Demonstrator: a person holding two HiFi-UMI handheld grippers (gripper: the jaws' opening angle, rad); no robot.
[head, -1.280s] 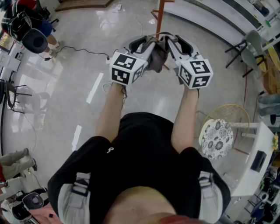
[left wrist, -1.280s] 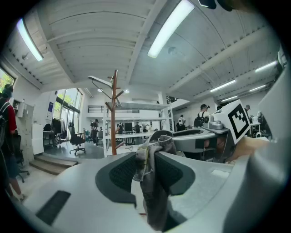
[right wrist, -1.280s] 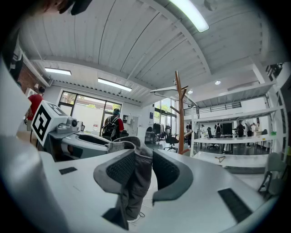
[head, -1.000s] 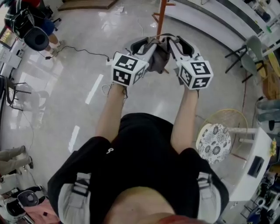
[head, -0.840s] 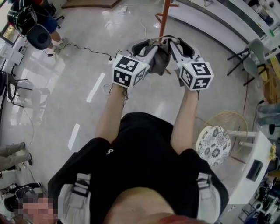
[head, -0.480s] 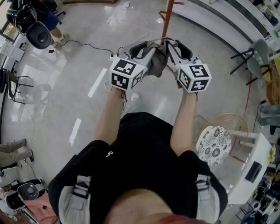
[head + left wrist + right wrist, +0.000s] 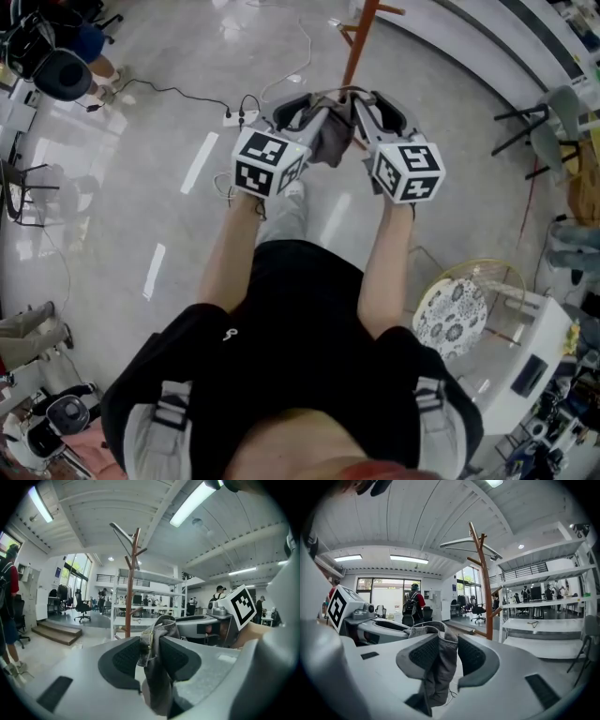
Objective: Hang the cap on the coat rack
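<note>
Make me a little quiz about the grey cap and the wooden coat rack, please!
1. True or false: the cap already hangs on the coat rack.
2. Look at the left gripper and the right gripper. How many of them are shut on the cap? A) none B) one C) both
3. Fill the gap: the coat rack, with its branch-like pegs, is made of ____.

Key: 1 false, it is held in front of the rack. 2 C. 3 wood.
</note>
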